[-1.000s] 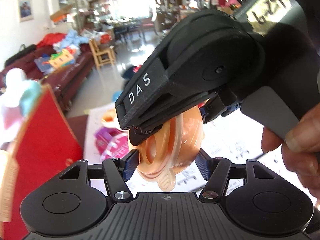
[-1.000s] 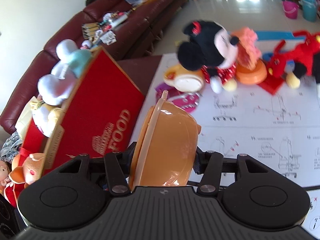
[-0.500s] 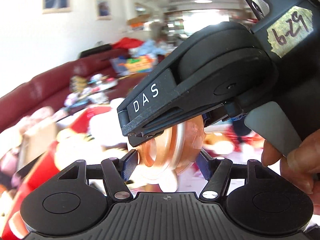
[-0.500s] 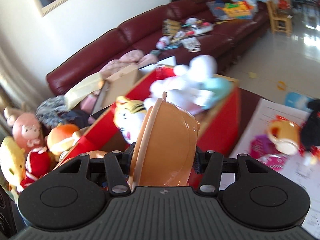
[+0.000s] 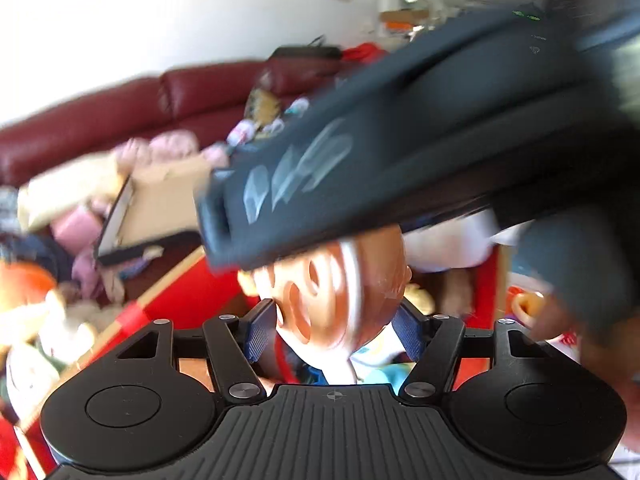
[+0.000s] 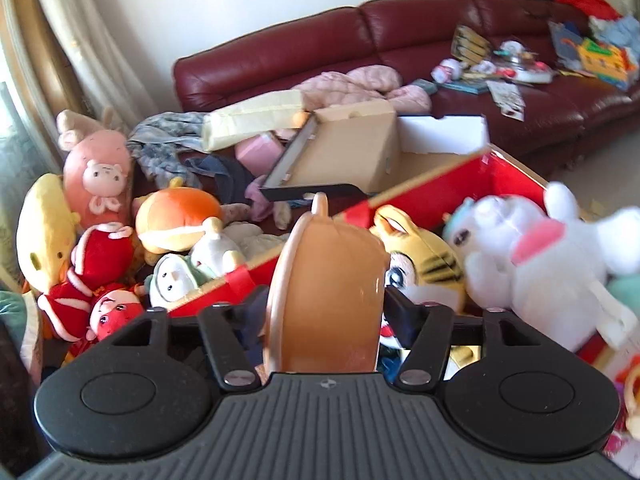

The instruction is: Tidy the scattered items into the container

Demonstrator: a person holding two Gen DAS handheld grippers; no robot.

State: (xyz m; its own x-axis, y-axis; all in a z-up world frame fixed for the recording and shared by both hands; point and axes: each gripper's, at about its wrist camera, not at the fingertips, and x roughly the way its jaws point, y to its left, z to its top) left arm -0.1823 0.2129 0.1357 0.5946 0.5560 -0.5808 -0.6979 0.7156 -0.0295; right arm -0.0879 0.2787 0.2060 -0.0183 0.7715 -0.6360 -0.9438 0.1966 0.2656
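Orange bowl pinched from two sides above the red box.

Left wrist view: left gripper (image 5: 334,328) closed on the orange bowl (image 5: 340,300), its blue pads against the slotted side; right gripper's body overhead, blurred, white lettering unreadable. Right wrist view: right gripper (image 6: 326,304) clamped on the orange bowl (image 6: 324,292), held on edge over the red box (image 6: 436,188), just beside the tiger plush (image 6: 420,256) and white plush (image 6: 532,256) inside; no legible writing.

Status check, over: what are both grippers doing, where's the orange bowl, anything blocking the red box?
Both grippers shut on orange bowl. Bowl over red box. Tiger plush, white plush already inside, crowding the drop.
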